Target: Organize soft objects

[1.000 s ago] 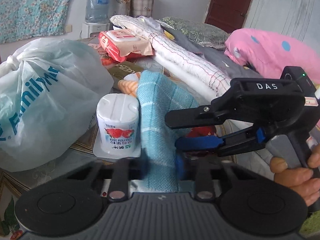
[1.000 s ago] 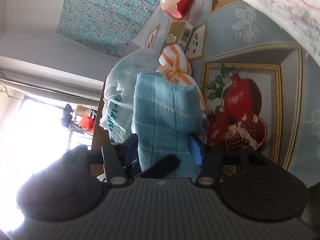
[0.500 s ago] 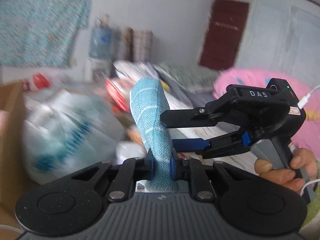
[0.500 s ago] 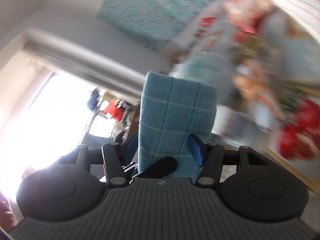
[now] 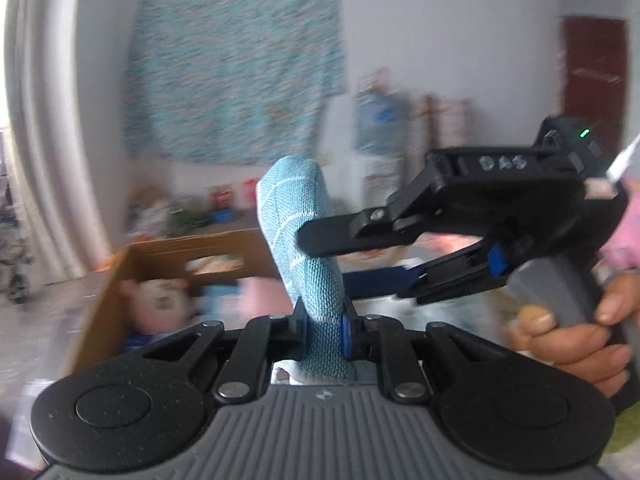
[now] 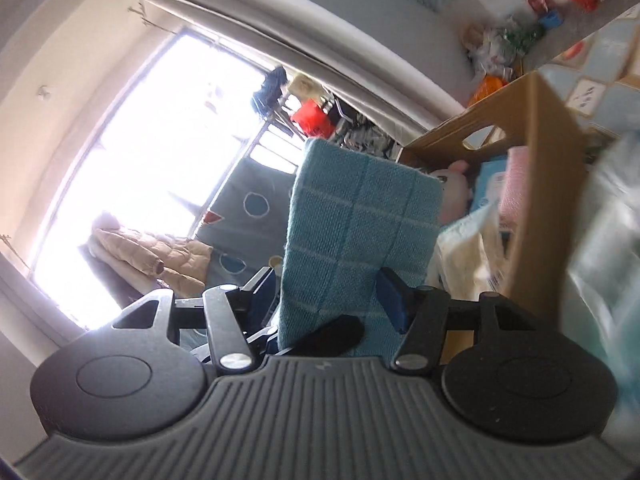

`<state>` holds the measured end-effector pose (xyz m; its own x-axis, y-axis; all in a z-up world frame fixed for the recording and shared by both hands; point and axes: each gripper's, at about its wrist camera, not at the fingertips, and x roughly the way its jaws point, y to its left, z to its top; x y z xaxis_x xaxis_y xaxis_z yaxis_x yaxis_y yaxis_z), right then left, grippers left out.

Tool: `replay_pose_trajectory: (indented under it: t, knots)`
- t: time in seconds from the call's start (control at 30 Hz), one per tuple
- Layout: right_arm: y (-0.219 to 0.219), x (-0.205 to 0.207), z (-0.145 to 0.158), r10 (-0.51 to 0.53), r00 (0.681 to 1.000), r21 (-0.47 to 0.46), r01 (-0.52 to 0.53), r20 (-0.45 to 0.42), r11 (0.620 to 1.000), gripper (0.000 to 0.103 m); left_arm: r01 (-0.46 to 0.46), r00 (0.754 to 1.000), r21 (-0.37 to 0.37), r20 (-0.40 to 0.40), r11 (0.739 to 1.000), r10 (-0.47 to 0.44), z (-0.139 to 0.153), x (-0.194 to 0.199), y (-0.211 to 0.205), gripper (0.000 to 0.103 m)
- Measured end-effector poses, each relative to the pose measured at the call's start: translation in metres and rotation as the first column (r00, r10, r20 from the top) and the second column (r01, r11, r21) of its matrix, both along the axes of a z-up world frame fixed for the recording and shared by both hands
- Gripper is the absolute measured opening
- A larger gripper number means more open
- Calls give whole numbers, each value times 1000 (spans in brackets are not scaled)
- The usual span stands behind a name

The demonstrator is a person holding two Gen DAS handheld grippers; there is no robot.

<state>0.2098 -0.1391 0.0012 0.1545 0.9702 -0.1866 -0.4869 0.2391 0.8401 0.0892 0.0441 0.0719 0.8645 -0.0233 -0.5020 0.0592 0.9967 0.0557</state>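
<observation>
A folded blue towel with thin white lines stands upright in the air, held by both grippers. My left gripper is shut on its lower end, pinching the narrow folded edge. From the right, my right gripper clamps the towel across its flat width, one finger on each side. In the right wrist view the right gripper has the towel filling the gap between its blue pads. Beyond the towel sits an open cardboard box holding a pink plush toy.
The box also holds the plush toy and pink and pale cloths. A person's hand grips the right gripper's handle. A floral cloth hangs on the far wall beside a water bottle. A bright window lies left.
Both grippers have lifted the towel off the cluttered table and swung it left. The plastic bag and tissue roll have left view, and the cardboard box has come in.
</observation>
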Motion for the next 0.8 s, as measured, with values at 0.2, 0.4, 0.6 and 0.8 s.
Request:
replay_pose_trajectory:
  t: [0.2,0.4,0.6,0.8]
  knots:
    - [-10,32,-11,-36,998,44,38,-42,998,57,-110,986,257,-90,960,137,-19,57,16,16]
    - [-59,41,-40,-117,990,16,119,-77,993,58,-15,930,249,-353,968,105,-71,131,3,16]
    - [-83,47,-54,-142,985,28,146,-97,989,59,14,886,86,-462,996,28,-81,158,14,27]
    - [-88,47,-54,-156,984,34,159,-85,987,62,-68,880,-51,-473,996,36,-78,158,40,55]
